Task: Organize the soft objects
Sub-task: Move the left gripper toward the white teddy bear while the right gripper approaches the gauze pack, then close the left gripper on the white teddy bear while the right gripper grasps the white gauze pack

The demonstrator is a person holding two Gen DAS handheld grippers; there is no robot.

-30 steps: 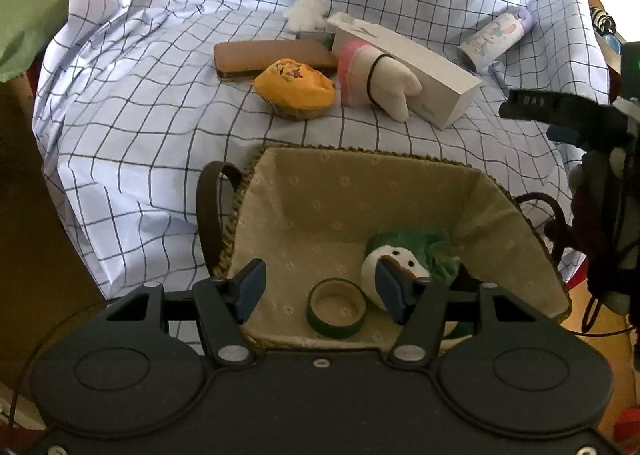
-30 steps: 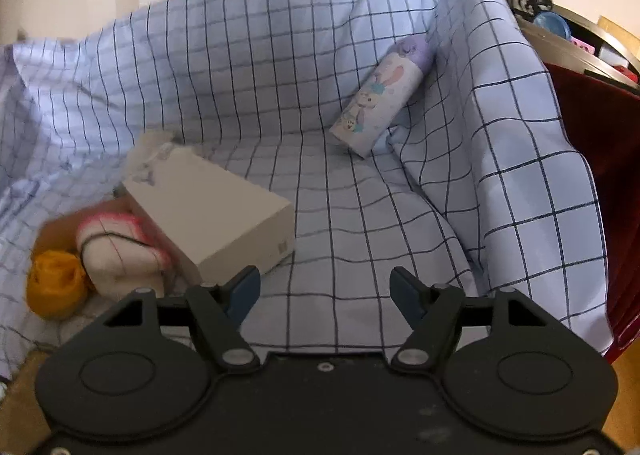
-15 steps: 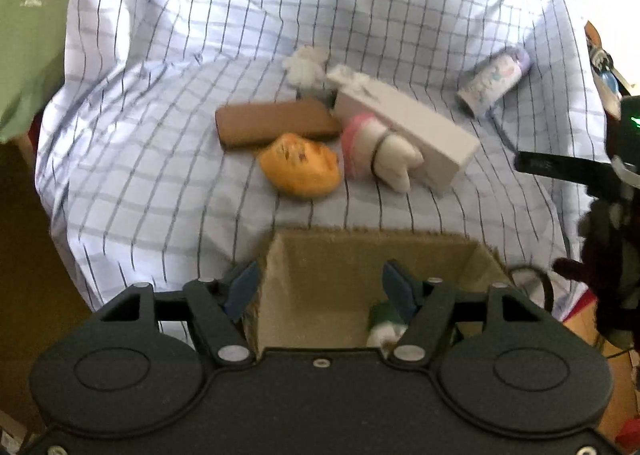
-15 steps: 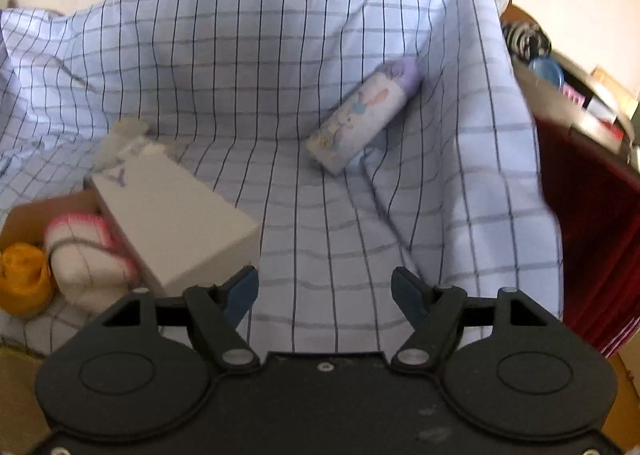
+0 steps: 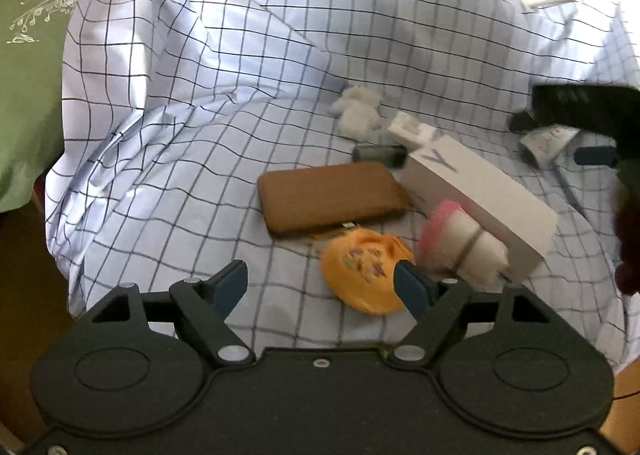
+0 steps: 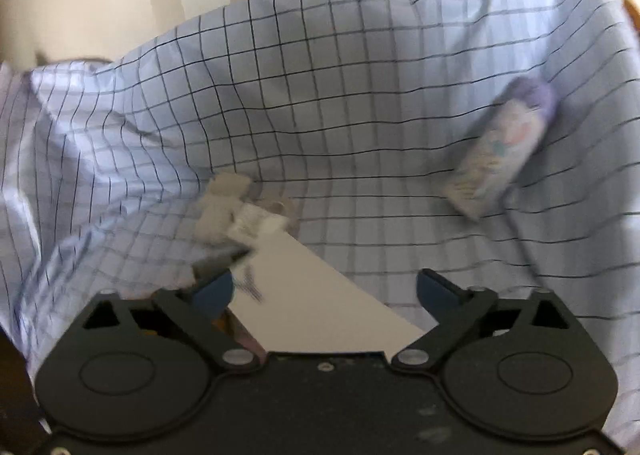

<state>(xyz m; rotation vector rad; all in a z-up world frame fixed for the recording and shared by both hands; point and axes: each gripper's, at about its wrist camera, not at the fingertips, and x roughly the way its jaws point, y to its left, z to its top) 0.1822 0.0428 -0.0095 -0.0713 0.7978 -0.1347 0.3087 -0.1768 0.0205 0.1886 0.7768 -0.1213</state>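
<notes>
We see a pale blue checked cloth point(image 5: 168, 159) filling most of both views, rumpled and draped up at the back; a green fabric with white lettering point(image 5: 28, 67) sits at the upper left of the left wrist view. Right of centre in that view lies a long white box point(image 5: 480, 195), angled toward the lower right; touching its left end is a flat brown case point(image 5: 332, 195). Below the case rests the orange plush point(image 5: 360, 275), low in the frame; just beside it, against the box, is the pink and white plush point(image 5: 460, 243) with a dark band around it. Above the box, a small white plush point(image 5: 358, 109) lies near the frame's centre; a little dark cylinder point(image 5: 378, 154) sits between it and the case. The patterned bottle with a purple cap point(image 6: 500, 151) lies at the right of the right wrist view, well apart from the box point(image 6: 316, 299). Our left gripper point(image 5: 320, 287) has just been opening, its fingers apart with nothing between them; the orange plush sits beyond its right finger. Our right gripper point(image 6: 324, 291) has also just been opening, fingers spread wide above the box's end, gripping nothing.
</notes>
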